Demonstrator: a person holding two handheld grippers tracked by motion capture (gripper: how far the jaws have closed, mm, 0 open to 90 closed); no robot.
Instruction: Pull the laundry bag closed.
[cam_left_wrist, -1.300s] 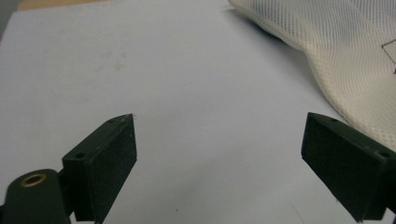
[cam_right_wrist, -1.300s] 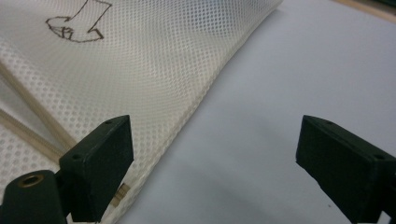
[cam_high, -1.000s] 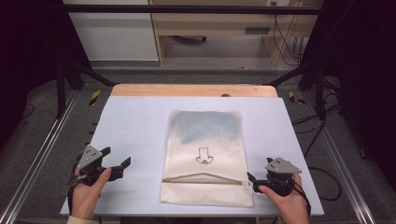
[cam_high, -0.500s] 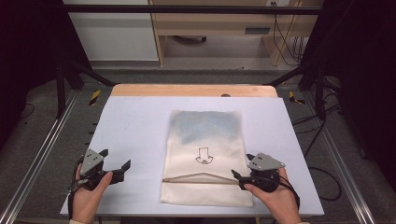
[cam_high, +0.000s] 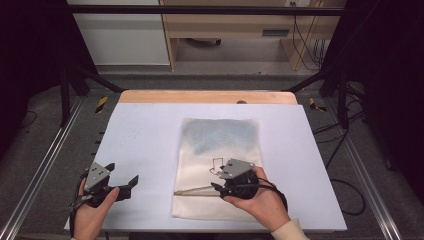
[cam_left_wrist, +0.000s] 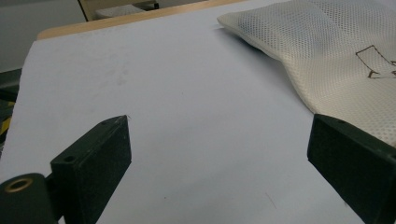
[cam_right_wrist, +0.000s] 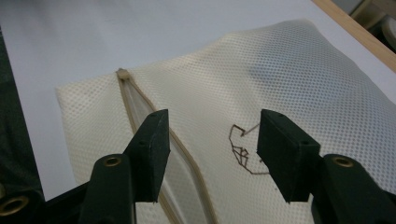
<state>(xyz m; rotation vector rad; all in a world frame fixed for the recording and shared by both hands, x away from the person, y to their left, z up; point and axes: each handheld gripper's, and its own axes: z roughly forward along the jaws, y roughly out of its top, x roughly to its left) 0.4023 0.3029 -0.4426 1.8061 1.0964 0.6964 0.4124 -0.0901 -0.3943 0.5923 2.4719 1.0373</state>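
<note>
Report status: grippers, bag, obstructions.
Left gripper open, off the bag. Right gripper over mesh bag near its zipper, jaws just been closing, nothing gripped. Nothing in the way.

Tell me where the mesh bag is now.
In the high view the mesh bag lies flat on the white table, right of centre, with the right gripper above its zipper.

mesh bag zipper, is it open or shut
Partly open, at least. In the right gripper view the zipper on the mesh bag gapes, its two tan edges spread apart from the end stop.
</note>
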